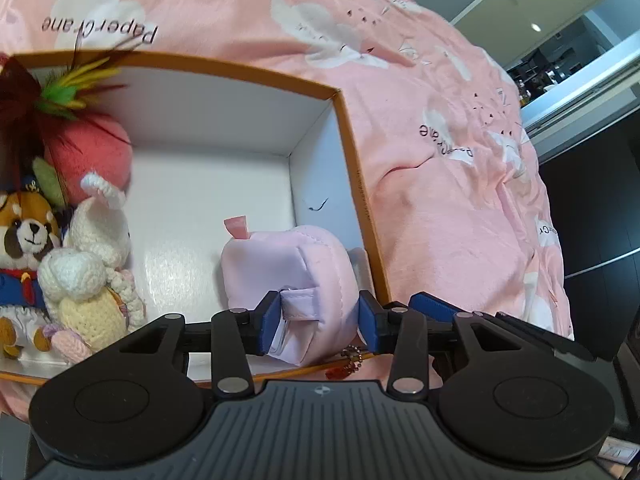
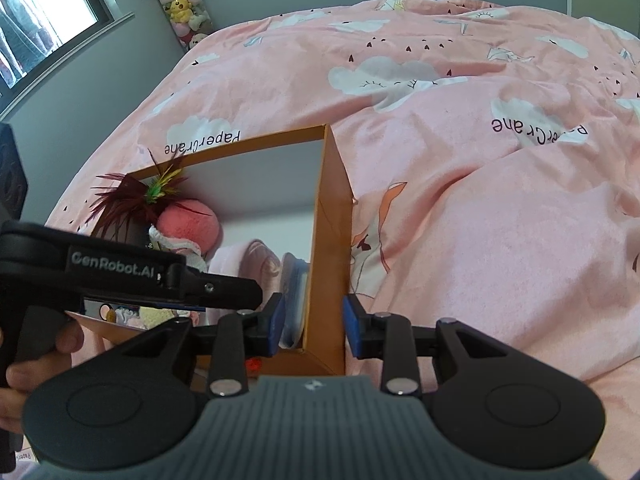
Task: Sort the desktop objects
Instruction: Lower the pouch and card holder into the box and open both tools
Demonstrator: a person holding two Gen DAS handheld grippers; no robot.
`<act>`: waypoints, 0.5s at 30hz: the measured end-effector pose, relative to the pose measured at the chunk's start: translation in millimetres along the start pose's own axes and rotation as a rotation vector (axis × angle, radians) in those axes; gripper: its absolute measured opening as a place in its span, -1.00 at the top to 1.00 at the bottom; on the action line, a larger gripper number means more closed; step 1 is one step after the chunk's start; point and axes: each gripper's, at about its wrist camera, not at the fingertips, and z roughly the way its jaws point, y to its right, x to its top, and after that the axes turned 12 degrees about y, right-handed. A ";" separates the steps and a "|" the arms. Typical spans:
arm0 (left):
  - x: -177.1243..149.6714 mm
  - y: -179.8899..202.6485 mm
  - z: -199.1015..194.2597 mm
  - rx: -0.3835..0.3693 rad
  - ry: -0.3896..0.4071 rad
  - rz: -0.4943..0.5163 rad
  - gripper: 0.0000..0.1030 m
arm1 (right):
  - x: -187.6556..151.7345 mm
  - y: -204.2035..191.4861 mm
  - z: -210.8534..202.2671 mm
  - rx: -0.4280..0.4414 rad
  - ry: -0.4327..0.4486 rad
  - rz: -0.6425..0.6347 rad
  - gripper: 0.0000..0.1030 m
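You are letting the pink pouch (image 1: 294, 276) go in the box's (image 1: 352, 152) near right corner; left gripper (image 1: 318, 320) fingers are spread around it, so back straight out. Right gripper (image 2: 312, 326) is straddling the box wall, grip unclear.

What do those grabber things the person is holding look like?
Each hand-held gripper has a black body with ribbed grey middle, two round black discs, silver rivets, and blue pads on black fingers. White "GenRobot.AI" lettering marks the left one's side. No sleeves show.
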 end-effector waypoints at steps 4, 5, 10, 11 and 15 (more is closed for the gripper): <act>-0.5 -3.7 6.8 -0.009 -0.013 0.003 0.07 | -0.3 -0.2 -2.1 -0.006 0.007 0.000 0.30; -0.6 -6.7 11.1 -0.013 -0.023 -0.002 0.10 | -0.7 -0.6 -2.4 -0.006 0.007 0.001 0.29; -2.8 -20.3 22.4 -0.101 -0.051 -0.066 0.15 | -1.6 -2.1 -4.1 -0.001 0.008 -0.002 0.28; -2.7 -20.2 22.6 -0.105 -0.051 -0.068 0.15 | -2.1 -2.4 -4.9 -0.001 0.009 -0.003 0.28; -2.6 -20.3 23.0 -0.117 -0.054 -0.082 0.15 | -2.6 -3.2 -5.4 0.000 0.009 -0.003 0.27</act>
